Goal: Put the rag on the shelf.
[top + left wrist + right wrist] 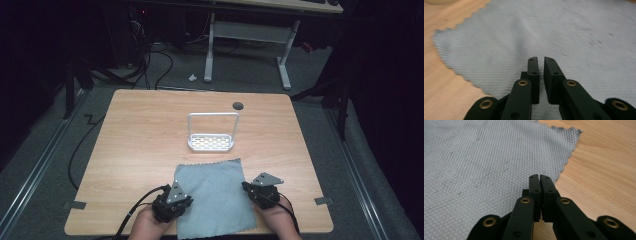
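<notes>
Left gripper [540, 60] slightly parted over the cloth [529, 35]; right gripper [539, 177] pressed together (holding nothing).

Black tongs [540, 60], brass rivets, grey plates

1. White wire rack [212, 135], upright handle loop, mid-table, just beyond the cloth.
2. Dark round grommet [238, 106] near table's far edge.
3. White-legged desk [247, 31] and black floor cables [155, 65] behind the table.

grey woven cloth [212, 197] — near edge cut off by frame bottom | person's hands — wrists cropped | small white scrap on floor [192, 77] — too small to identify
</notes>
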`<state>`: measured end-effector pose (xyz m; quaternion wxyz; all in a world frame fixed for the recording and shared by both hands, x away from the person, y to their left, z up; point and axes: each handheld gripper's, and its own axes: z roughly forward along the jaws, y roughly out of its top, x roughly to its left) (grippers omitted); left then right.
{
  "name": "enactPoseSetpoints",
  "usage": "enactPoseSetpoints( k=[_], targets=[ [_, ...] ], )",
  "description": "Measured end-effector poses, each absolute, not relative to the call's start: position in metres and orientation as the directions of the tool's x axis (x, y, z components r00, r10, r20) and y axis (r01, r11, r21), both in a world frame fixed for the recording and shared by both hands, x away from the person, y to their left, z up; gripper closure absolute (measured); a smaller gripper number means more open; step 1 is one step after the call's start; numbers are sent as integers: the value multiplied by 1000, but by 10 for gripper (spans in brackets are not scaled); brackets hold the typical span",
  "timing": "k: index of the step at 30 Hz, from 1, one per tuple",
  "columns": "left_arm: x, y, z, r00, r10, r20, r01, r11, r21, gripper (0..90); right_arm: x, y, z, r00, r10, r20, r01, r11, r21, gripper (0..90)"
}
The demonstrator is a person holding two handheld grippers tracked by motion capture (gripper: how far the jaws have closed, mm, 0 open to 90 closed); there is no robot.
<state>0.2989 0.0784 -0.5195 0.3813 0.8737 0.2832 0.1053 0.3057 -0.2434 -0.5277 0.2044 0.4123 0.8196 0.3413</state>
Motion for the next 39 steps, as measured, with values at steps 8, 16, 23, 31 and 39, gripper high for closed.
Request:
enactPoseSetpoints(
  k=[8, 16, 23, 31, 39],
  targets=[
    [319, 87, -528, 769, 639, -30, 453, -510, 731, 790, 313, -241, -529, -557, 829, -49, 542, 408, 735, 879],
    [294, 87, -525, 816, 576, -48, 432, -553, 713, 798, 286, -251, -528, -575, 818, -21, 552, 407, 728, 878],
    [299, 95, -526, 799, 599, -51, 448, -535, 716, 794, 278, -248, -523, -592, 805, -27, 538, 421, 730, 867],
    [310, 102, -528, 767, 640, -48, 463, -500, 732, 812, 276, -245, -526, -617, 787, -8, 547, 437, 714, 862],
    [321, 103, -525, 718, 693, -67, 490, -434, 756, 726, 272, -239, -523, -633, 773, -35, 511, 451, 731, 823]
  ],
)
